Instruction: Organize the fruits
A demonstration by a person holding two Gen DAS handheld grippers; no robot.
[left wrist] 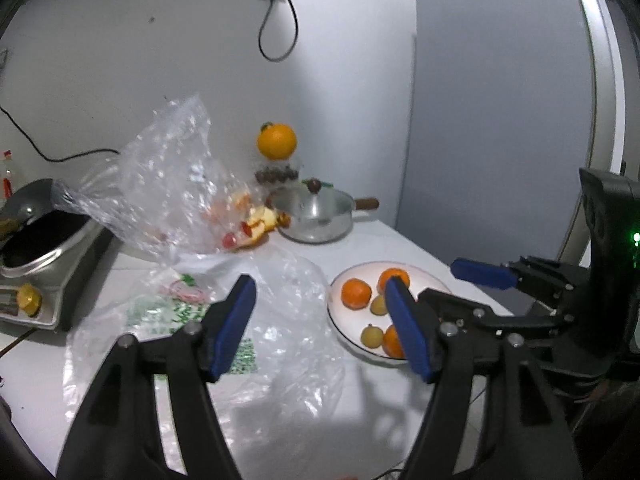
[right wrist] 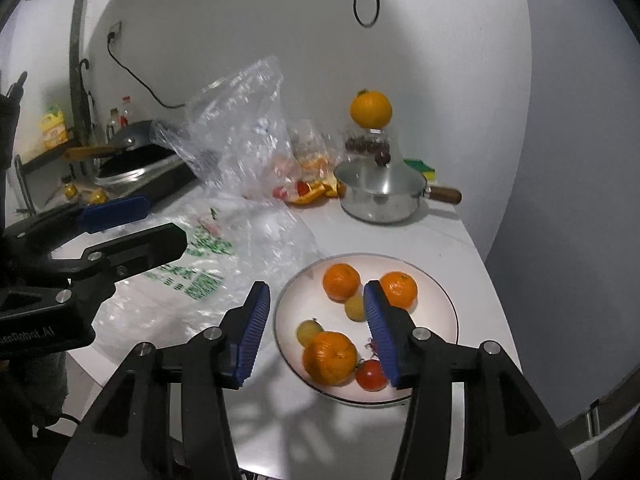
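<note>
A white plate [right wrist: 440, 312] on the white table holds three oranges [right wrist: 330, 358], two small yellow fruits [right wrist: 309, 330] and a small red fruit [right wrist: 372, 374]. The plate also shows in the left wrist view [left wrist: 360, 272]. My right gripper [right wrist: 316, 300] is open and empty, hovering above the plate's near left part. My left gripper [left wrist: 320, 304] is open and empty above a flat clear plastic bag [left wrist: 280, 320], left of the plate. Each gripper shows in the other's view: the right one [left wrist: 484, 274], the left one [right wrist: 116, 208].
A crumpled plastic bag [left wrist: 168, 184] with fruit peels [left wrist: 256, 228] stands behind. A lidded steel pot [right wrist: 380, 192] sits at the back, with an orange [right wrist: 371, 109] atop a jar behind it. A wok on a cooker [left wrist: 44, 248] stands at far left.
</note>
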